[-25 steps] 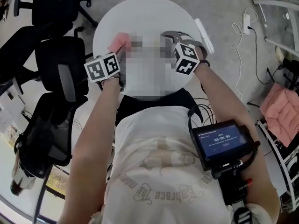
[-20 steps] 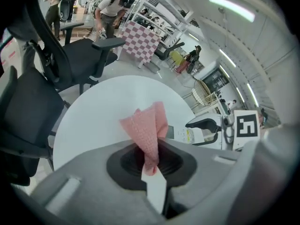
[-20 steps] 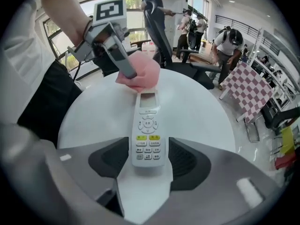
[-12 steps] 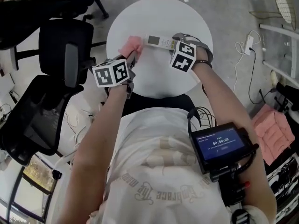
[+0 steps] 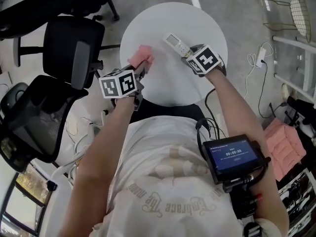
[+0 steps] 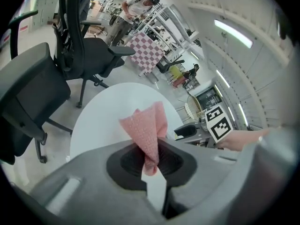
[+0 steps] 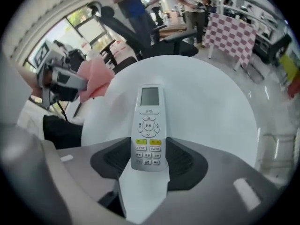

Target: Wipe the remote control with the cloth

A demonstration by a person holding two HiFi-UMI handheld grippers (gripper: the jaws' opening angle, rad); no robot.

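A white remote control [image 7: 148,121] with a small screen and yellow buttons has its lower end between the jaws of my right gripper [image 7: 147,161]. The jaws are closing and the pads press its sides. In the head view the remote [image 5: 175,44] sticks out from that gripper [image 5: 186,53] over the round white table [image 5: 168,83]. My left gripper [image 6: 150,161] is shut on a pink cloth [image 6: 146,128], whose folded point stands up past the jaws. The cloth [image 5: 141,56] hangs left of the remote, apart from it.
Black office chairs [image 5: 69,48] stand close to the table's left side, one more [image 5: 29,122] nearer me. A power strip with cable [image 5: 260,51] lies on the floor at right, near a pink cushion [image 5: 284,142]. A screen unit [image 5: 232,157] hangs at the person's waist.
The right gripper has rolled, so the remote now points away up-left instead of lying crosswise. The left gripper with the cloth has risen a little and shifted toward the table's left.
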